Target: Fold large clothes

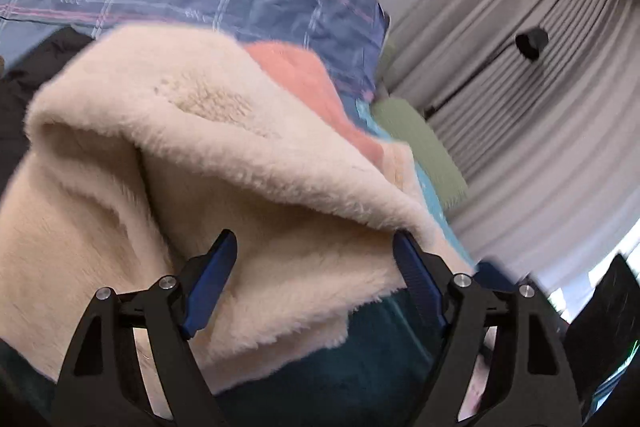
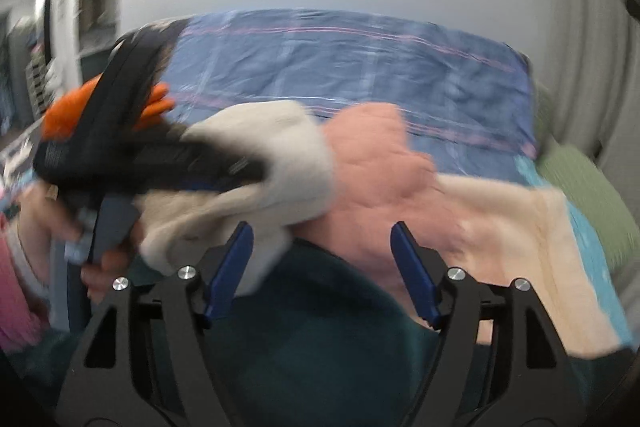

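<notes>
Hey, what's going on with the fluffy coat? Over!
Both grippers, left and right, open. Cream fleece garment bunched, unheld. Pink cloth alongside.

The cream fleece garment [image 1: 208,155] is a thick, plush thing, pale ivory with a long soft pile, and it lies bunched on the dark teal bedcover [image 1: 360,359] with one layer folded back over another, so a rounded roll runs across its top. A salmon-pink panel [image 1: 308,83] shows at its far side (lining or a second piece, I cannot tell which). From the right wrist view the same fleece [image 2: 516,223] spreads flatter toward the right, its pink part [image 2: 376,155] humped in the middle, blurred by motion.
</notes>
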### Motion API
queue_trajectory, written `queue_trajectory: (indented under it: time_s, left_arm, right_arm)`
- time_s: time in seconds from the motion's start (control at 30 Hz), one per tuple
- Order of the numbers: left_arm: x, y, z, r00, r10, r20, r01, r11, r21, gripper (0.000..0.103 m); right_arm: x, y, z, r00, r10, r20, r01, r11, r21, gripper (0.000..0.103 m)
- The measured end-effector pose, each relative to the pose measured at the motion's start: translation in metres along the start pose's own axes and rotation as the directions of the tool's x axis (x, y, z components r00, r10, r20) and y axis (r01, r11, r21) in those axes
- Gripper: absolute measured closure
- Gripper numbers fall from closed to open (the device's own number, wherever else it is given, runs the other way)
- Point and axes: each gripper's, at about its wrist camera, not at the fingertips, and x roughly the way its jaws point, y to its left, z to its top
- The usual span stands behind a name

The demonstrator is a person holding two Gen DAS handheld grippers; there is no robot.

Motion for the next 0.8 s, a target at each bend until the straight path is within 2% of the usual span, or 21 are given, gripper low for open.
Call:
queue_trajectory:
  time_s: [0.1, 0.17, 0.27, 0.33, 0.4, 0.43, 0.47, 0.57, 0.67, 0.73, 0.77, 0.8]
  left_arm:
    - [-0.007, -0.001, -0.017, 1.0, 0.022, -0.013, -0.021, 0.998, 0.057, 0.021]
    - [-0.019, -0.004, -0.032, 0.996, 0.075, -0.045, -0.068, 0.987, 0.144, 0.019]
    - [-0.047, -0.002, -0.051, 0.985, 0.153, -0.075, -0.13, 0.96, 0.248, 0.016]
    - [-0.073, 0.006, -0.061, 0.974, 0.225, -0.02, -0.21, 0.936, 0.284, 0.015]
    - [-0.092, 0.023, -0.056, 0.951, 0.307, 0.039, -0.307, 0.917, 0.257, 0.015]
    - [-0.101, 0.038, -0.049, 0.935, 0.348, 0.07, -0.355, 0.913, 0.2, 0.015]
    - [-0.105, 0.049, -0.044, 0.931, 0.357, 0.079, -0.365, 0.92, 0.143, 0.015]
    - [-0.108, 0.079, -0.027, 0.949, 0.306, 0.069, -0.304, 0.952, -0.037, 0.015]
    - [-0.1, 0.079, -0.019, 0.948, 0.308, 0.082, -0.305, 0.951, -0.051, 0.015]
    - [-0.085, 0.076, -0.01, 0.945, 0.319, 0.073, -0.316, 0.947, -0.049, 0.015]
    - [-0.079, 0.078, -0.006, 0.94, 0.333, 0.067, -0.33, 0.942, -0.054, 0.015]
    - [-0.075, 0.08, -0.003, 0.936, 0.346, 0.062, -0.342, 0.937, -0.071, 0.015]
  right_arm:
    - [-0.017, -0.047, -0.001, 1.0, -0.014, 0.01, 0.013, 0.987, 0.159, 0.03]
    - [-0.019, -0.058, 0.003, 1.0, -0.003, 0.008, 0.001, 0.98, 0.198, 0.03]
    - [-0.018, -0.047, 0.014, 1.0, 0.019, 0.012, -0.02, 0.986, 0.163, 0.033]
    - [-0.014, -0.02, 0.019, 0.998, 0.062, 0.013, -0.063, 0.993, 0.1, 0.033]
    - [-0.009, 0.014, 0.023, 0.996, 0.088, 0.008, -0.088, 0.996, 0.023, 0.033]
    - [-0.003, 0.034, 0.025, 0.996, 0.085, 0.004, -0.084, 0.996, -0.023, 0.033]
    - [0.004, 0.046, 0.028, 0.997, 0.072, 0.001, -0.072, 0.996, -0.055, 0.034]
    - [0.036, 0.09, 0.037, 0.999, -0.016, -0.046, 0.01, 0.99, -0.137, 0.033]
    - [0.076, 0.118, 0.044, 0.979, -0.191, -0.077, 0.167, 0.954, -0.248, 0.033]
    - [0.103, 0.129, 0.045, 0.956, -0.277, -0.095, 0.227, 0.906, -0.356, 0.037]
    - [0.111, 0.126, 0.047, 0.952, -0.286, -0.106, 0.228, 0.899, -0.373, 0.053]
    - [0.118, 0.117, 0.05, 0.943, -0.314, -0.114, 0.251, 0.892, -0.375, 0.094]
